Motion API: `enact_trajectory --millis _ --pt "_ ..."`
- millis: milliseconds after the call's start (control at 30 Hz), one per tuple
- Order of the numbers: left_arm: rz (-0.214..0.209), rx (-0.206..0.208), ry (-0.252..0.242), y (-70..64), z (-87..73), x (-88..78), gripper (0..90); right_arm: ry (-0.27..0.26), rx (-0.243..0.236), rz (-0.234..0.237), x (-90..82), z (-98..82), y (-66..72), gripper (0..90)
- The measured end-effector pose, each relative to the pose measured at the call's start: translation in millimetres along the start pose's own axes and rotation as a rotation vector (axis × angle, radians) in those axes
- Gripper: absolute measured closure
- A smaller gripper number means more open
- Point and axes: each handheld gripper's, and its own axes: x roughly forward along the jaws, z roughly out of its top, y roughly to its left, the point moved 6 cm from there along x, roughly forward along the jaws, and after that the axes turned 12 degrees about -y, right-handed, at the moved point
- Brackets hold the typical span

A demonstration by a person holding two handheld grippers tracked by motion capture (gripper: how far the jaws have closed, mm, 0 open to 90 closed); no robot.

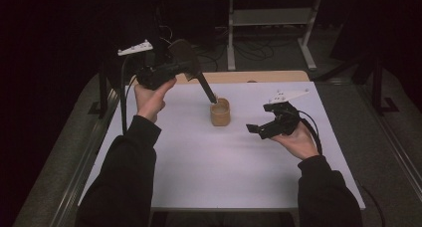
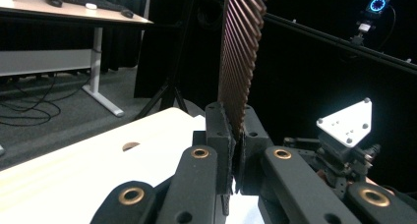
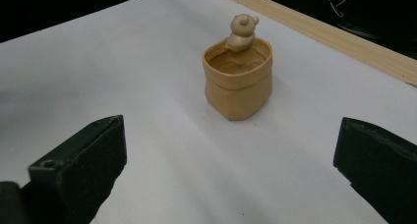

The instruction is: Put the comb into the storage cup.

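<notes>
Tan cup (image 1: 220,112) upright near table (image 1: 199,162) centre, closer to far edge, small bear figure (image 3: 242,31) at its rim; left hand (image 1: 149,100) raised over left far area, left gripper (image 1: 171,67) clamped on ribbed brown spatula-like tool (image 2: 241,57), long axis slanting down-right, handle tip at cup mouth; right hand (image 1: 298,140) palm-up near right edge, right gripper (image 3: 231,170) aimed at cup, jaws wide apart, holding nothing.

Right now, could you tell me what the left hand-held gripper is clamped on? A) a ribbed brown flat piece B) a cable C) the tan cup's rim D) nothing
A: the left hand-held gripper has its jaws shut on a ribbed brown flat piece that rises from between them.
</notes>
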Motion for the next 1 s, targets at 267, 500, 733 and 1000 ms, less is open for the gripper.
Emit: enact_trajectory --millis 267,500,733,1000 --pt "0.011 0.012 0.010 4.3 0.1 11.5 87.3 -0.018 0.018 -0.013 -17.7 -15.2 -3.3 0.0" --pt "0.018 0.012 0.012 7.7 -2.3 22.8 87.3 -0.038 0.043 -0.022 -32.1 -27.8 -7.4 0.0" --pt "0.034 0.035 0.012 11.8 -2.6 28.8 87.3 -0.065 0.060 -0.040 -45.3 -34.1 -10.0 0.0" --pt "0.052 0.038 0.028 20.6 -9.9 35.9 87.3 -0.083 0.063 -0.059 -58.1 -42.7 -10.5 0.0"
